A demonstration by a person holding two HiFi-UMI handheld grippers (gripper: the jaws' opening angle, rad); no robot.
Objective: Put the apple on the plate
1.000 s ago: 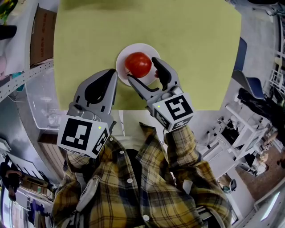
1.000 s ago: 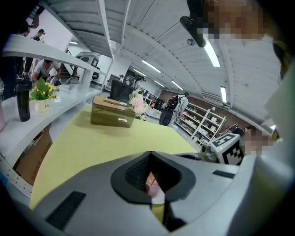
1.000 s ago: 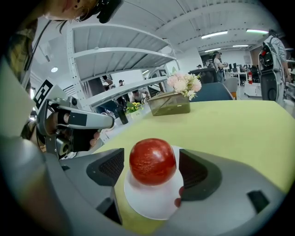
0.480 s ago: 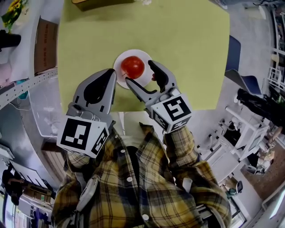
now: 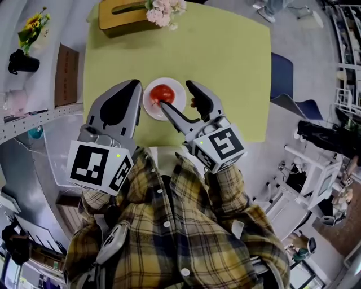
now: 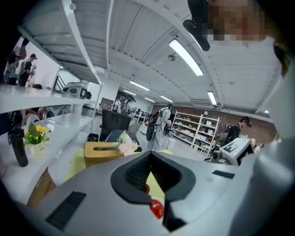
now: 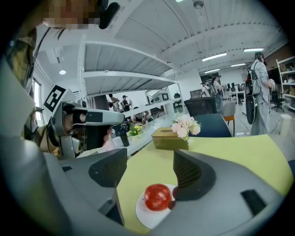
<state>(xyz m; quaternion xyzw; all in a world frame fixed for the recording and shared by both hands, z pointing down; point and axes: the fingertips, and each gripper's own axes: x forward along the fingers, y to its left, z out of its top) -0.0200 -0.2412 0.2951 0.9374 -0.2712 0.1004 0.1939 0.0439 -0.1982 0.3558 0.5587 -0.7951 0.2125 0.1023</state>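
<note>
A red apple rests on the small white plate near the front edge of the yellow-green table. My right gripper hangs well above them, open; its jaws have just been closing a little with nothing between them. In the right gripper view the apple and plate lie far below the right gripper. To the plate's left my left gripper is raised too and shut on nothing. Through the hollow of the left gripper a bit of the apple shows.
A wooden tissue box with pink flowers stands at the table's far edge. A blue chair is at the right side. At the left, a white shelf holds a sunflower vase and a black bottle.
Both grippers have risen away from the table, so the apple and plate look smaller. The right jaws, earlier low around the apple, now stand above it and slightly narrower.
</note>
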